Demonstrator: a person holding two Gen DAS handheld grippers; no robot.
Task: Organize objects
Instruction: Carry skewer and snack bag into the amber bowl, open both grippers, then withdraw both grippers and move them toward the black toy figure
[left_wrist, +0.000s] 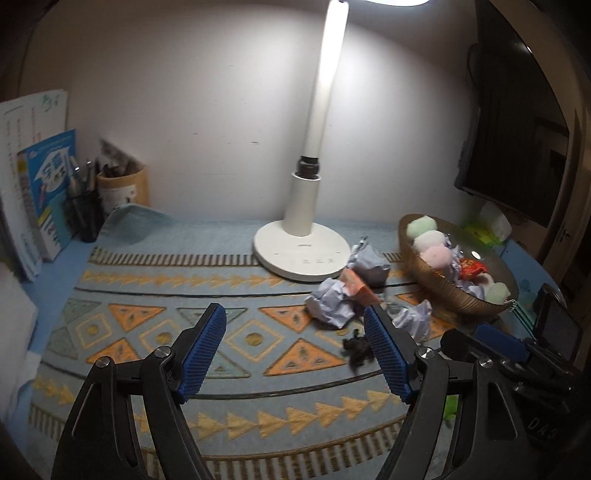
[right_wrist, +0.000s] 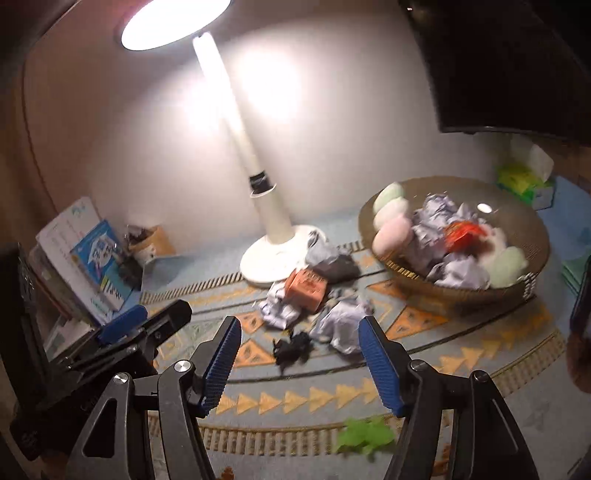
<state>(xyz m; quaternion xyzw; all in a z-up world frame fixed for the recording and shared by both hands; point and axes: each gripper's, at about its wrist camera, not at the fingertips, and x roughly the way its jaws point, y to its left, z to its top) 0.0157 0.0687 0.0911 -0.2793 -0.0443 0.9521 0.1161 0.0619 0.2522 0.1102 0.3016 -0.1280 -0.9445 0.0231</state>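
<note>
Right wrist view: right gripper (right_wrist: 299, 363) spread and empty above the counter (right_wrist: 295, 387); crumpled paper ball (right_wrist: 340, 328) just ahead of its right fingertip, woven basket (right_wrist: 532, 273) beyond.

White lamp (left_wrist: 303, 254), blue-and-orange triangle-patterned mat (left_wrist: 184, 280), brown basket (right_wrist: 532, 236), pale lilac crumpled papers (left_wrist: 332, 304).

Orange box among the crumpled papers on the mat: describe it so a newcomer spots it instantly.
Start at the round base of the white desk lamp on the patterned blue mat. Just in front of it lies a heap of crumpled pale grey paper balls. The small orange carton sits in that heap, the only flat-sided, coloured item there.
</note>
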